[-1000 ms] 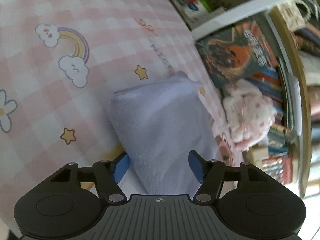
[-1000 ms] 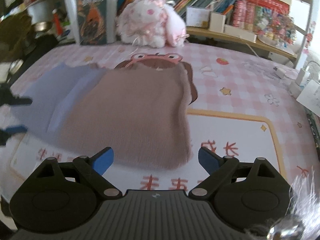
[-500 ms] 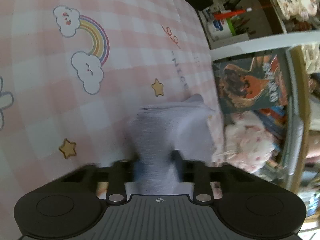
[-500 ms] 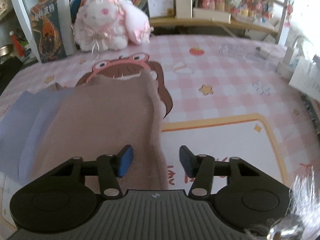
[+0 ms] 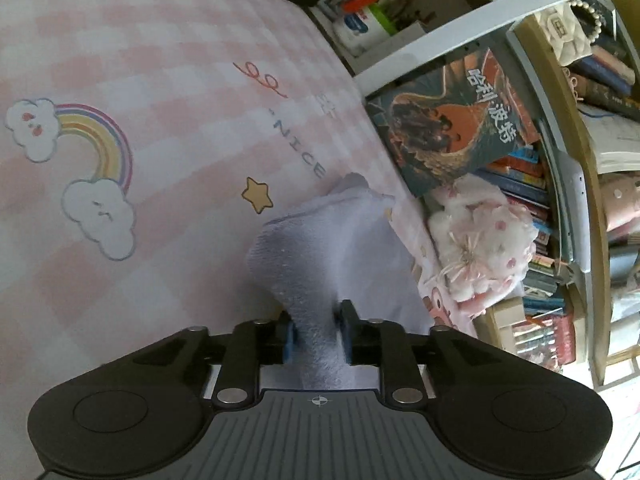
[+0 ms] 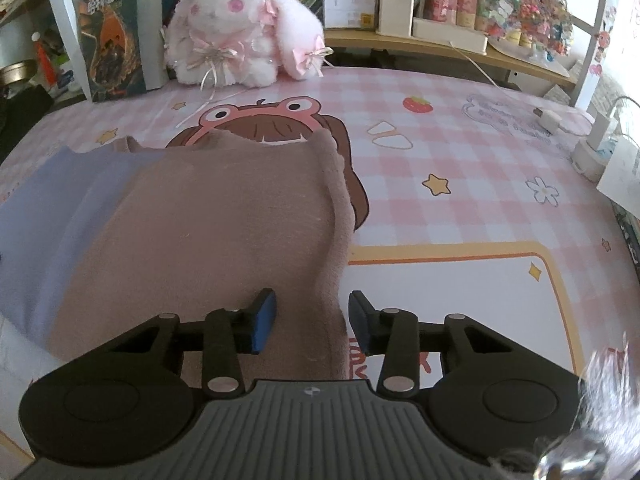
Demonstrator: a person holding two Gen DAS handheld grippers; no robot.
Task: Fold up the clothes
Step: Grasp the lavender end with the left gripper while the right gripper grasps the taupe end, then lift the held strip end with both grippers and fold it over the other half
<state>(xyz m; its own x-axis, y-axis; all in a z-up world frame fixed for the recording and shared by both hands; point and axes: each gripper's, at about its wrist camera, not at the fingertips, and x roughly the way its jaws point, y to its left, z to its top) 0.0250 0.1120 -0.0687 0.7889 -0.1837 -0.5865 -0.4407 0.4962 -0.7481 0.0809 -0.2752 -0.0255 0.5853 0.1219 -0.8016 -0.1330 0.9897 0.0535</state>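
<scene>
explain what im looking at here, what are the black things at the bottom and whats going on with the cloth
These are two views from cameras mounted on hand-held grasping tools; no robot arm is involved. A person holds one in each hand, and each camera looks forward along its tool's two blue-padded fingers, so the black shape at the bottom is the tool itself.

In the left wrist view, the left tool has pinched a bunched-up fold of the soft lavender fleece cloth; its jaws have just eased open slightly yet remain clamped on it.

In the right wrist view, the right tool has been closing over the edge of the fuzzy brown-pink cloth, which overlaps the lavender one. The pads do not clearly press on it yet.

Both cloths lie on a pink checked cartoon-print mat, with a fluffy pink-and-white plush rabbit behind.
</scene>
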